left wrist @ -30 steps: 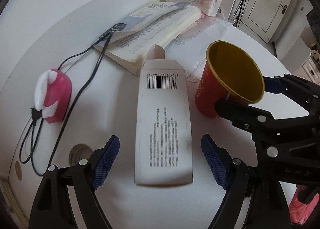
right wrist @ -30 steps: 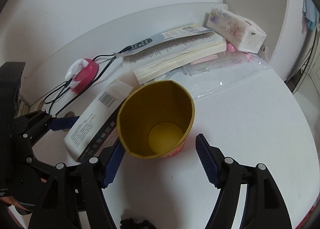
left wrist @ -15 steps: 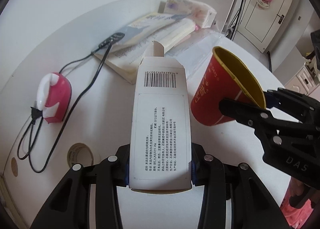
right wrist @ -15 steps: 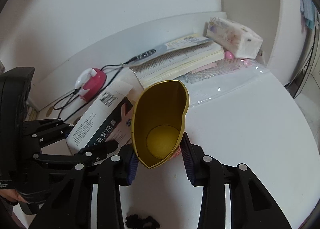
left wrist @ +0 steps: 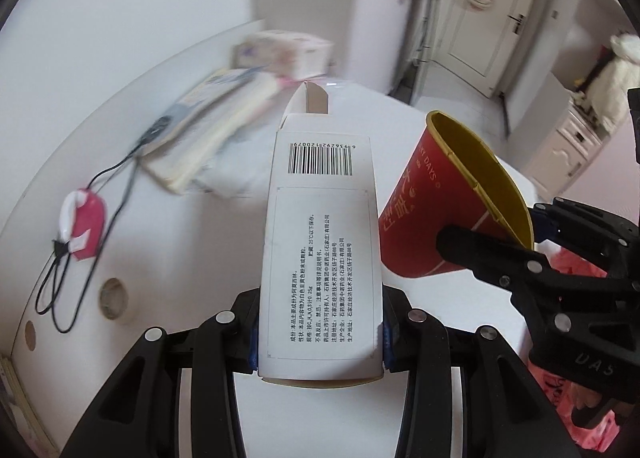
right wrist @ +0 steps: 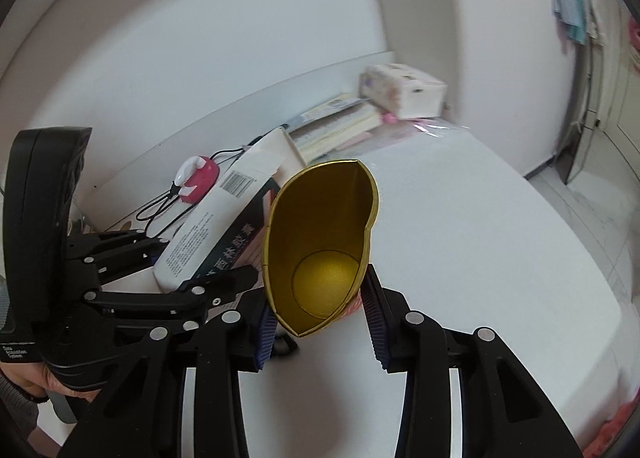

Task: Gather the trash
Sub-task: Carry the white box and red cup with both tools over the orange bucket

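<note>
1. The left gripper [left wrist: 320, 342] is now clamped on the near end of the white medicine box [left wrist: 320, 242]. A second ago its jaws stood wide on either side of the box as it lay flat on the white table [left wrist: 208, 242]; they have since closed, and the box now juts forward from the pads, clear of the tabletop.
2. The right gripper [right wrist: 318, 316] has likewise closed on the red paper cup [right wrist: 324, 246]. The squeeze has pinched the cup's round rim into a pointed oval, and the cup is tilted and lifted.
3. Both pieces of trash appear secured, so the pick-up step looks done; what remains is to carry them to a bin, which I cannot see in either view.
4. Ahead of the left gripper, left on the table, are an open book [left wrist: 208, 130], a tissue pack [left wrist: 286, 52] beyond it, and a pink charger [left wrist: 82, 228] with its black cable [left wrist: 116, 194] off to the left.
5. The two grippers sit just beside each other, with box and cup almost touching; they could knock together in transit.
</note>
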Demonstrator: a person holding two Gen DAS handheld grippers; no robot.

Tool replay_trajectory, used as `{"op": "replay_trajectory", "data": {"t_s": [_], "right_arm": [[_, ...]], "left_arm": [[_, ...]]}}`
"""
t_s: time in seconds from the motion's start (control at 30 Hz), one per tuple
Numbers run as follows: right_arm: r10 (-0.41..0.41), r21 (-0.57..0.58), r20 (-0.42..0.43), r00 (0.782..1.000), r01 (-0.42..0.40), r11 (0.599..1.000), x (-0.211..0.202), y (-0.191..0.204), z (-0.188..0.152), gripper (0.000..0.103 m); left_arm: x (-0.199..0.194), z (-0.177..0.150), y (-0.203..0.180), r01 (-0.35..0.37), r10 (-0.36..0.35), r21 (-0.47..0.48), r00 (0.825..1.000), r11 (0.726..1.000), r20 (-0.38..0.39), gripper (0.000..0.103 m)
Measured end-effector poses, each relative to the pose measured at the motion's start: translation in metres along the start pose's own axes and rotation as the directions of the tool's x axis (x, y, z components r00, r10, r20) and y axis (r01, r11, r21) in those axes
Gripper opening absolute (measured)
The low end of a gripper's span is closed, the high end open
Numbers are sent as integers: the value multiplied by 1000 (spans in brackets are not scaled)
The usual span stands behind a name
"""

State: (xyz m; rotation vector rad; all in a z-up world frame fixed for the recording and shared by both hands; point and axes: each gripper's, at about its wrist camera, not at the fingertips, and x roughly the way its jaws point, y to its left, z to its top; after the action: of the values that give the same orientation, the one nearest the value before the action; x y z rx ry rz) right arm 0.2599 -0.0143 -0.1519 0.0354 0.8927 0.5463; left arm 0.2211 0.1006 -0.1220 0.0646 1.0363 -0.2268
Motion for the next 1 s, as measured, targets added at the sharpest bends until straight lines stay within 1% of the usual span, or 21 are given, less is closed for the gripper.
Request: {"op": "replay_trajectory", "data": {"t_s": [0.13, 0.23, 0.3, 0.37, 0.47, 0.53, 0.6, 0.63, 0.77, 0.87, 1.0], "right_arm": [[-40, 48, 14, 999, 40, 998, -38, -31, -25, 39], [-83, 98, 18, 996, 81, 992, -71, -60, -50, 39], [-104, 124, 17, 994, 101, 987, -85, -75, -62, 39], [-129, 159, 14, 992, 125, 979, -101, -94, -77, 39], [-168, 217, 3, 986, 163, 962, -128, -123, -105, 39], [-183, 244, -5, 983, 178, 953, -137, -136, -119, 40], [-205, 287, -20, 978, 202, 936, -150, -155, -139, 40], [-212, 300, -25, 977, 210, 931, -153, -161, -145, 40], [-241, 380, -73, 968, 250, 891, -162, -194, -186, 40], [-251, 433, -111, 962, 274, 859, -160, -214, -214, 40], [-251, 488, -164, 954, 300, 820, -150, -235, -249, 40]], "left_arm": [[-3, -4, -50, 44, -44, 63, 999, 997, -2, 43], [-4, -9, -88, 78, -77, 107, 997, 991, -10, 43], [-3, -12, -110, 102, -101, 131, 995, 986, -15, 43], [-2, -15, -139, 128, -126, 165, 992, 978, -26, 43], [7, -18, -168, 163, -156, 204, 987, 965, -48, 43], [16, -20, -190, 190, -178, 239, 982, 952, -70, 43], [25, -24, -210, 217, -198, 267, 975, 939, -96, 43], [31, -27, -220, 232, -208, 281, 972, 931, -112, 43], [56, -37, -255, 286, -240, 319, 955, 904, -176, 43], [84, -50, -276, 318, -244, 340, 939, 885, -242, 43], [116, -69, -296, 342, -233, 355, 920, 870, -316, 43]]}}
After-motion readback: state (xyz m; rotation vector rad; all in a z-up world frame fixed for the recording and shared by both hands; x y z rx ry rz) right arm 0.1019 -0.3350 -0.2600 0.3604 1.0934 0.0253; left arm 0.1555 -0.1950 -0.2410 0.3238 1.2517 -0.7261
